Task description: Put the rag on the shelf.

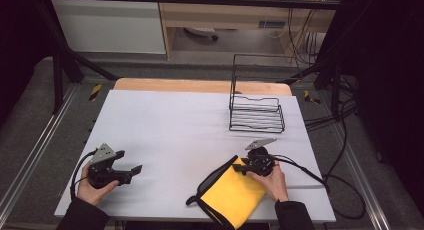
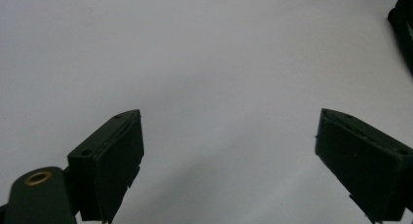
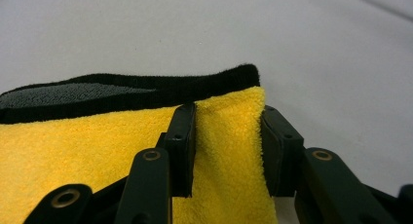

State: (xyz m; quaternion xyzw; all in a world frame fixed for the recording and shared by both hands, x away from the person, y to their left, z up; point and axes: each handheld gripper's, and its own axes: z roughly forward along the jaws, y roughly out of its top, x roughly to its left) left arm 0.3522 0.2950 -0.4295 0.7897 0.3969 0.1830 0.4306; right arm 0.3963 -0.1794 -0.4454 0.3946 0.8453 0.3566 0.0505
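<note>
Both hands low – right gripper (image 3: 228,146) jaws pinching yellow cloth (image 3: 97,151) corner; left gripper (image 2: 229,156) jaws spread.

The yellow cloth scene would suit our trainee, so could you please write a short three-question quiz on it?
1. True or false: the right hand-held gripper has a corner of the yellow cloth between its jaws.
2. Which stands at the far right of the table? A) a wire rack B) a bowl C) a bottle
3. What lies between the jaws of the left hand-held gripper?

Key:
1. True; the corner with the black edging sits between the two jaws.
2. A, the black wire rack.
3. Nothing; they stand wide apart over the bare white table.
</note>
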